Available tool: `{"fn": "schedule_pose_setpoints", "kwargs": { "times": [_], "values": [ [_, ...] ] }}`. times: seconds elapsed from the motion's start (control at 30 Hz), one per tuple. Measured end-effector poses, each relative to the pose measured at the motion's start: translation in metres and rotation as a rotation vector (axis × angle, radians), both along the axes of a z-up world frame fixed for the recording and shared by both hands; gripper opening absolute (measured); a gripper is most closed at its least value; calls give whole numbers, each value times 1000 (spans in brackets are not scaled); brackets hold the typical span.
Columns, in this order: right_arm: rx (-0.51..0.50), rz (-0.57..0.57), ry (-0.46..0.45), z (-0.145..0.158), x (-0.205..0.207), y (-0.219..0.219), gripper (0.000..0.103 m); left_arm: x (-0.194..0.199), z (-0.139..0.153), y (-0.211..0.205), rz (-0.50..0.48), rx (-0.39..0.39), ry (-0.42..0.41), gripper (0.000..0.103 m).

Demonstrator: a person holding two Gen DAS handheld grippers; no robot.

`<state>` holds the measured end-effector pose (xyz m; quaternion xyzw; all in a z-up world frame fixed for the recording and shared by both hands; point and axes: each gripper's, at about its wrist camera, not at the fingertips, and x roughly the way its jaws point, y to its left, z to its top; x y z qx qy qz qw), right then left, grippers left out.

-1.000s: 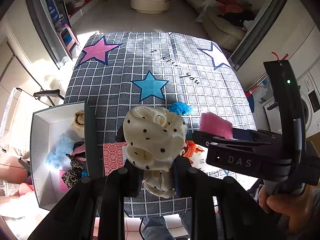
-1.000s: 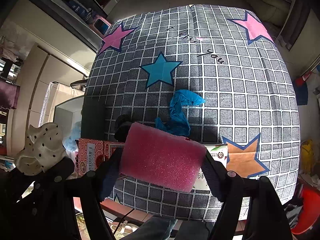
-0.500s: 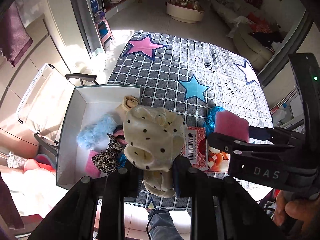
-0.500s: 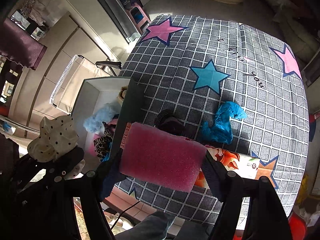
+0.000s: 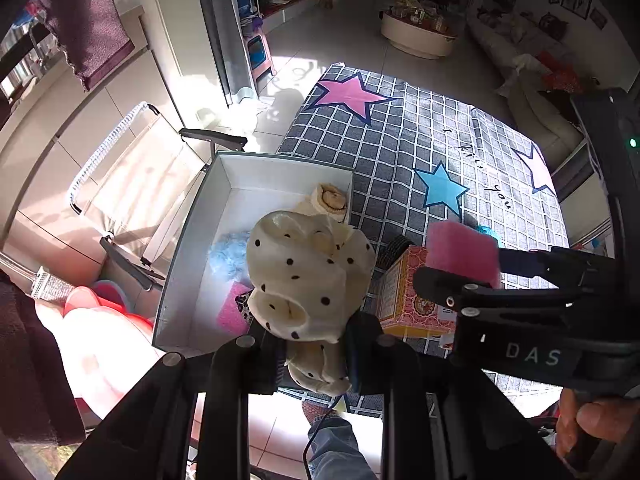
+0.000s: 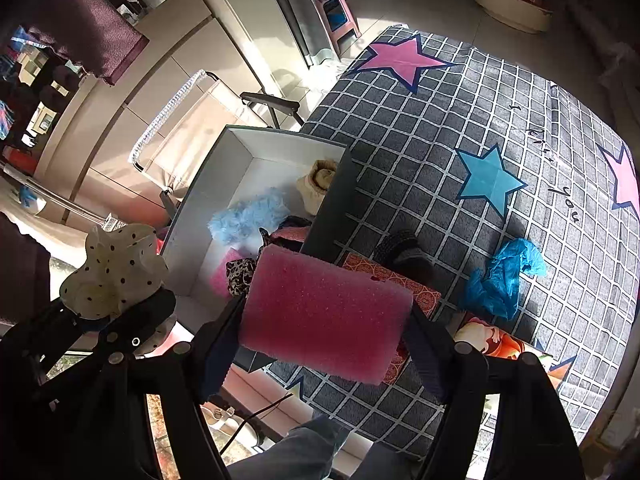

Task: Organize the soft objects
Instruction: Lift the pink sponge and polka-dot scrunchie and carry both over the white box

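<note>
Left wrist view
Left gripper [image 5: 316, 354]: clenched on the cream polka-dot cloth [image 5: 308, 280], pinched low so the bulk bulges above the jaws.
Position: cloth hangs over the near end of the white box [image 5: 188, 240], likely lined up for a drop.
Box contents: blue fluffy item [image 5: 228, 256], rolled beige cloth [image 5: 330, 198], a pink piece [image 5: 232, 312].
Right gripper [image 5: 460, 276]: alongside, over the patterned carton [image 5: 404, 292].

Right wrist view
Right gripper [image 6: 324, 344]: grasping the pink sponge [image 6: 324, 312] by its two ends, jaws wide because the block is wide.
Position: sponge above the box's near corner and table edge.
Still out: blue plastic bag [image 6: 504, 276] and dark knit item [image 6: 404, 252] on the star-print tablecloth [image 6: 460, 112].
</note>
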<state>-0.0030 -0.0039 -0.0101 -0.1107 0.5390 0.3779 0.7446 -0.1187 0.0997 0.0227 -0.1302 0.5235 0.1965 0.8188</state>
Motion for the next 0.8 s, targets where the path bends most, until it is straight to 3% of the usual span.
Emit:
{"fn": "schedule_pose_setpoints", "kwargs": {
  "times": [0.8],
  "values": [
    [-29, 60, 22, -11, -7, 22, 77, -13, -6, 9, 45, 10, 22, 26]
  ]
}}
